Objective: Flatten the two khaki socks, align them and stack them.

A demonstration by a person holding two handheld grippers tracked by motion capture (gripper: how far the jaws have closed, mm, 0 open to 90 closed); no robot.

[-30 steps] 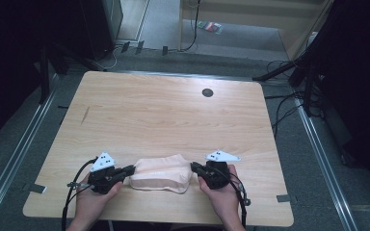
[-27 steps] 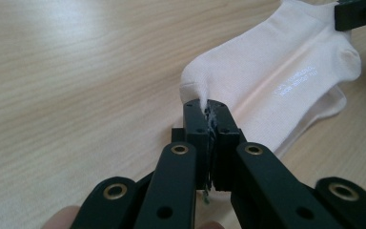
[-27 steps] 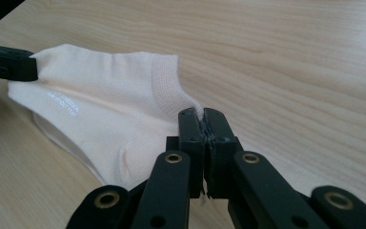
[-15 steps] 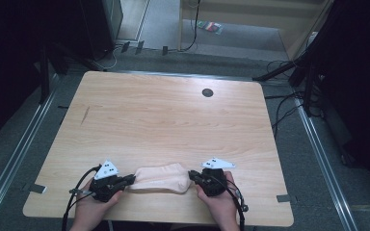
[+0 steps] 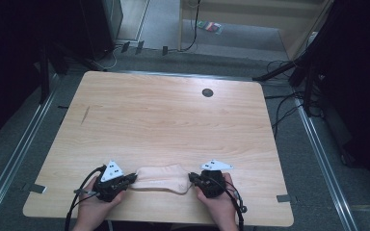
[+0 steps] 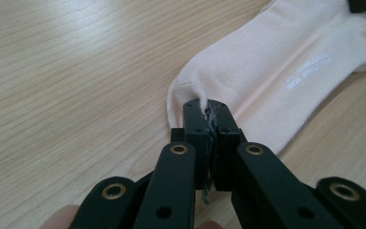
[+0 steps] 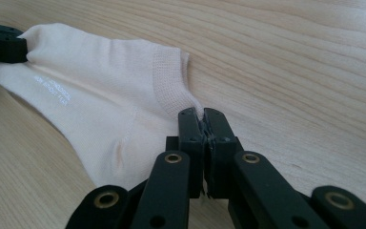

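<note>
Low in the high view, a cream ankle sock (image 5: 160, 178) lies flat on the wooden table (image 5: 173, 120), left gripper (image 5: 131, 178) pinching its toe, right gripper (image 5: 191, 178) pinching its cuff. It looks stretched smooth; next probably a fold, ends kept level.

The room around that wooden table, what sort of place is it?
Probably a lab or recording workspace: a bare wooden table ringed by metal floor rails and loose cables, where a person's two grippers pinch a pale sock at both ends.
</note>
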